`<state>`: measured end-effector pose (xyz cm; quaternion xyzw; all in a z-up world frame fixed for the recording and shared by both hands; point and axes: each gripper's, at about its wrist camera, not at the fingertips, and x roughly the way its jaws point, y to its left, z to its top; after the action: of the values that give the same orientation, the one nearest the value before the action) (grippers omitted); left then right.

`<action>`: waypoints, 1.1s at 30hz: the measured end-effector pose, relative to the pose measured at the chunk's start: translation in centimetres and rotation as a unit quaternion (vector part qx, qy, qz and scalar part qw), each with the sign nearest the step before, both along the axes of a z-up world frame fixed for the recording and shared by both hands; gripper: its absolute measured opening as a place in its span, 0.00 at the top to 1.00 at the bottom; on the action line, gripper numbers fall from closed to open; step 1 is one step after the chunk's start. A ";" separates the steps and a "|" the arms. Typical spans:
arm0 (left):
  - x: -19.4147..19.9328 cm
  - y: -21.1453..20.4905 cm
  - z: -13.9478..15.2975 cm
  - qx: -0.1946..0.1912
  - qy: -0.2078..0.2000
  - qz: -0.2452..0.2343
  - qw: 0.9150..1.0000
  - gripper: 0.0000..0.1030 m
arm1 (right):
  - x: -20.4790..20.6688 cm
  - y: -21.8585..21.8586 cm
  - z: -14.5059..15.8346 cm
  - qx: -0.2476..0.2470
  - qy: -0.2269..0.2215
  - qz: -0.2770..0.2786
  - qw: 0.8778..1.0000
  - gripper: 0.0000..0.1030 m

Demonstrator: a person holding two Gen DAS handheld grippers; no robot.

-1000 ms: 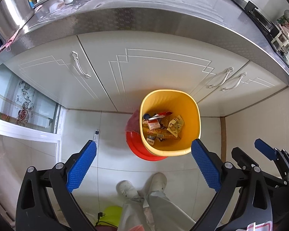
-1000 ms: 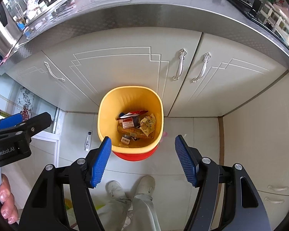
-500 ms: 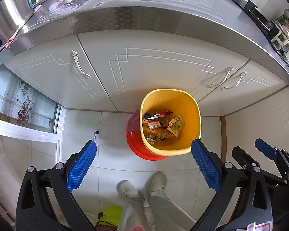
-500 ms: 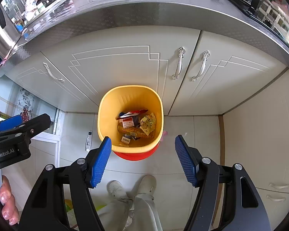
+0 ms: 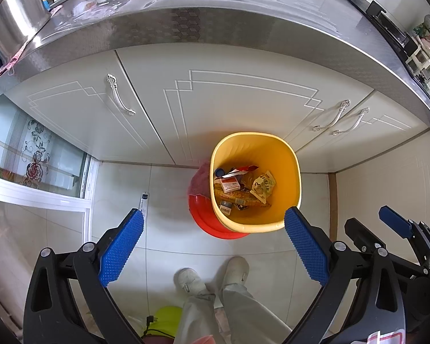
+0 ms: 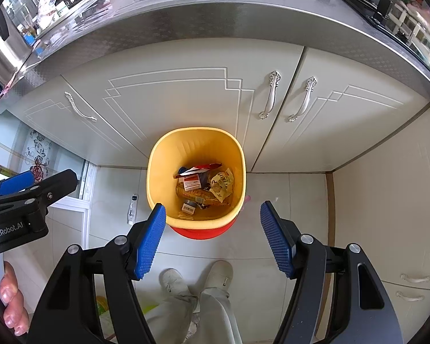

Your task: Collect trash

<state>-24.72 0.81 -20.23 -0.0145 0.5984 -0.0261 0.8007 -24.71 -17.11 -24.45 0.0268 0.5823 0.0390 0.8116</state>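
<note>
Glossy pale floor tiles (image 5: 169, 238); small white remote-shaped item (image 5: 144, 200) lies flat near the frosted floral glass door (image 5: 37, 157). Left gripper (image 5: 213, 235) points steeply down, blue dimpled pads spread wide, nothing between them. Yellow bin (image 5: 296, 189), rounded-square rim, smooth plastic, sits nested in a red bucket (image 5: 209, 223) against cream cabinet doors (image 5: 235, 109) with ornate metal handles. Trash (image 5: 243, 189) inside at the bottom: crinkly wrappers, small cartons (labels unreadable). Right gripper (image 6: 212, 223) hangs over the bin's near rim, jaws apart, empty. Open floor on both sides of bin; person's white shoes (image 6: 197, 279) just in front. Steel counter edge (image 6: 243, 23) overhangs above.
</note>
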 end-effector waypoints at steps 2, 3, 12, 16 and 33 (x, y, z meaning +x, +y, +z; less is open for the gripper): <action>0.1 0.0 -0.1 0.001 0.001 0.001 1.000 0.05 | 0.0 0.1 0.0 -0.001 0.001 0.000 1.000 0.33; 0.1 0.0 -0.1 0.001 0.002 0.000 1.000 0.05 | 0.1 0.0 0.0 0.000 0.001 0.000 1.000 0.33; 0.3 -0.2 -0.2 0.006 0.001 -0.005 1.000 0.05 | 0.2 0.2 -0.1 -0.001 0.003 0.000 1.000 0.33; 0.3 -0.1 -0.1 0.006 0.000 -0.005 1.000 0.05 | 0.2 0.2 0.0 -0.001 0.004 0.000 1.000 0.33; 0.4 0.0 -0.5 0.000 0.007 0.002 1.000 0.06 | 0.3 0.2 -0.1 -0.002 0.006 0.001 1.000 0.33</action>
<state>-24.32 0.79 -20.73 -0.0157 0.6040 -0.0239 0.7965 -24.43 -16.88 -24.58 0.0253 0.5869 0.0384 0.8083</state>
